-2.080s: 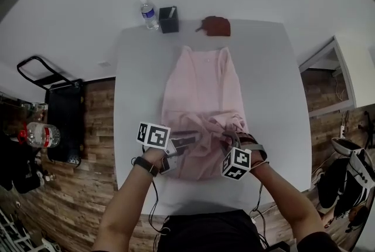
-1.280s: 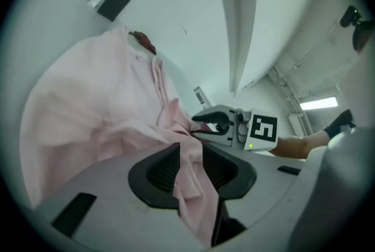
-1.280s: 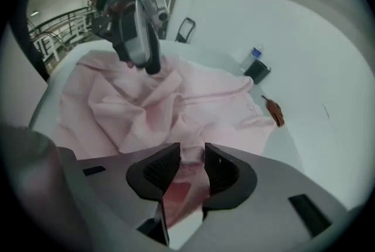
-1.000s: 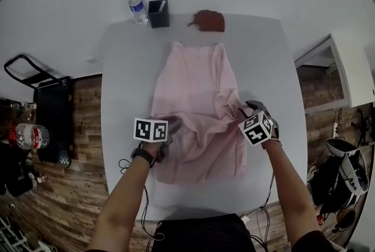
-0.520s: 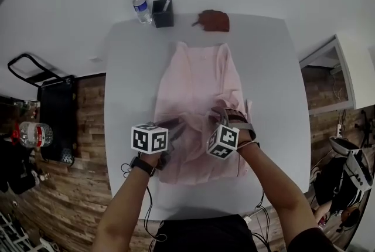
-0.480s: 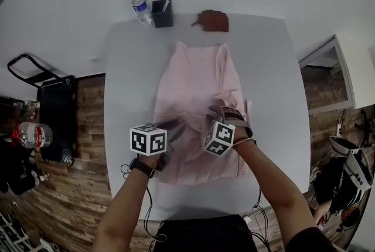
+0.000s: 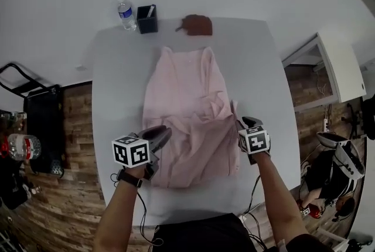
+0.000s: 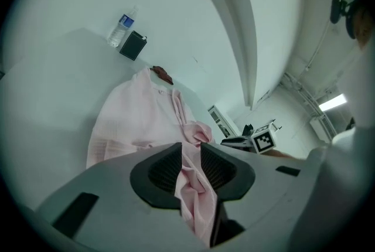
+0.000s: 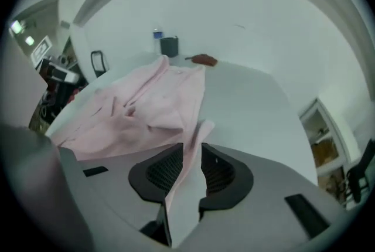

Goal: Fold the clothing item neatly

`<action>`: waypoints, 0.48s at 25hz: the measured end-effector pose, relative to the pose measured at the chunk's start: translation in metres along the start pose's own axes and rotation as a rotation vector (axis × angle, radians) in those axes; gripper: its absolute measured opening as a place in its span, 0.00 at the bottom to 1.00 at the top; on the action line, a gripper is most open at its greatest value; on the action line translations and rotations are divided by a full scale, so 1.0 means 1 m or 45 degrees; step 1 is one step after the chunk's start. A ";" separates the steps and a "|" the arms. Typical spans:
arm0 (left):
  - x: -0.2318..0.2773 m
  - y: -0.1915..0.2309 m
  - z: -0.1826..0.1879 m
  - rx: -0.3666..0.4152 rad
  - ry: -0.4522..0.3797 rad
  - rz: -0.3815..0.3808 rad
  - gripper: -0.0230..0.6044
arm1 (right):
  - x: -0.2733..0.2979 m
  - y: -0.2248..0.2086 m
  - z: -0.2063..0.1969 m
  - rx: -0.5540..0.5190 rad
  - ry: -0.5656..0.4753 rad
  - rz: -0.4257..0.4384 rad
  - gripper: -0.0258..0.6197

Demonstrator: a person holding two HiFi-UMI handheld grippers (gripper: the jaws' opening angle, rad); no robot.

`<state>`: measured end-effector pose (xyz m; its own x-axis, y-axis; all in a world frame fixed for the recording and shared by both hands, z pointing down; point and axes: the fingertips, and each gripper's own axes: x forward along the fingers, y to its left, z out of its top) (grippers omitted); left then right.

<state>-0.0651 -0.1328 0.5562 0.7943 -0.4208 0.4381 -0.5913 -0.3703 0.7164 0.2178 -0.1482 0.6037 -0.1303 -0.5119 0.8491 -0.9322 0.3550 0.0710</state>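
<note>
A pale pink shirt [image 7: 187,98] lies lengthwise on the white table [image 7: 261,63], collar at the far end, its near half rumpled. My left gripper [image 7: 159,135] is at the shirt's near left edge. Its jaws have just been closing, and a fold of pink cloth [image 8: 193,186] is pinched between the pads. My right gripper [image 7: 241,125] is at the near right edge. Its jaws have also just been closing, and they clamp a strip of the shirt [image 9: 186,174]. In the left gripper view the right gripper's marker cube [image 8: 265,139] shows beyond the bunched cloth.
At the table's far edge stand a water bottle [image 7: 124,13], a black pen cup [image 7: 146,19] and a brown object [image 7: 197,25]. A black cart [image 7: 41,122] is on the wood floor at the left. A white cabinet [image 7: 331,69] stands at the right.
My right gripper has gone from the shirt's middle out to its right edge, drawing cloth with it. My left gripper has risen a little at the left edge with its fold.
</note>
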 end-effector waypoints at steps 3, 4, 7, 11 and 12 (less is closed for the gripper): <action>0.001 -0.002 -0.006 0.010 0.008 -0.024 0.20 | 0.017 -0.016 -0.007 0.246 0.011 0.062 0.19; 0.001 -0.003 -0.008 0.012 0.011 -0.031 0.20 | 0.022 -0.017 -0.005 0.270 0.014 0.068 0.19; 0.006 -0.009 -0.014 0.018 0.021 -0.061 0.20 | 0.039 -0.011 -0.008 0.316 0.075 0.135 0.19; 0.015 -0.025 -0.014 0.077 0.032 -0.092 0.19 | 0.025 -0.009 -0.006 0.281 0.027 0.160 0.07; 0.017 -0.028 -0.010 0.096 0.026 -0.088 0.19 | 0.012 -0.004 0.004 0.248 -0.050 0.171 0.07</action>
<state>-0.0342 -0.1209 0.5494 0.8359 -0.3754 0.4004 -0.5430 -0.4595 0.7028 0.2187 -0.1588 0.6114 -0.2673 -0.5018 0.8227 -0.9526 0.2662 -0.1472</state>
